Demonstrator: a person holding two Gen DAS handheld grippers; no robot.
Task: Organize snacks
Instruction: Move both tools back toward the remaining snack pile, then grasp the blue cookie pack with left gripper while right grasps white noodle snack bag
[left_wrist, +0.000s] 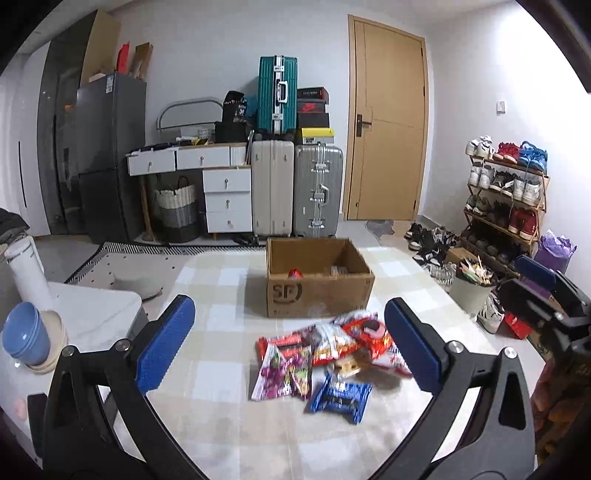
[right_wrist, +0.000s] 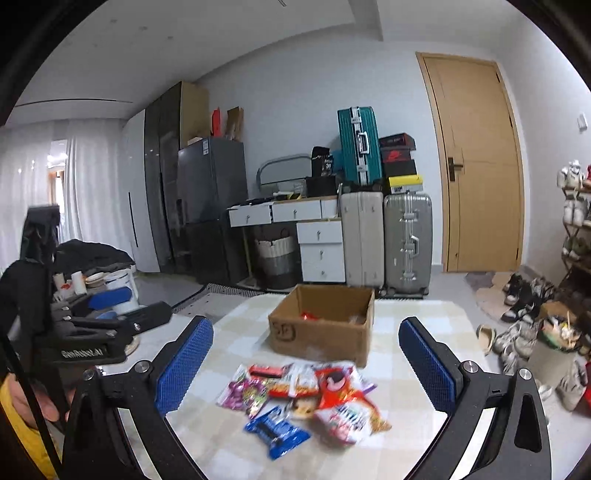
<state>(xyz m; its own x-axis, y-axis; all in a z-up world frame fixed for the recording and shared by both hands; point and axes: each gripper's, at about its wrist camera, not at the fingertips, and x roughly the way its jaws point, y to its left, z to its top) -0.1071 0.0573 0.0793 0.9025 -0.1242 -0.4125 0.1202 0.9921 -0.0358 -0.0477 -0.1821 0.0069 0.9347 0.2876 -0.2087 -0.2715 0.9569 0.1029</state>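
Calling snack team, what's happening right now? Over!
Left tongs open, empty. Right tongs open, empty. Snack packets piled on checkered tablecloth, cardboard box behind. Nothing blocking.

A tan wooden door (left_wrist: 388, 122) is seen in the far wall. A teal hard-shell suitcase (left_wrist: 277, 95) is stacked upright on a cream suitcase (left_wrist: 272, 188), with a silver ribbed suitcase (left_wrist: 318, 190) just beside. A white drawer desk (left_wrist: 207, 173) is flanked by a dark grey refrigerator (left_wrist: 107, 155). A wooden shoe rack (left_wrist: 506, 199) stands at right. Stacked blue bowls (left_wrist: 26, 338) rest on a white side surface (left_wrist: 96, 314).
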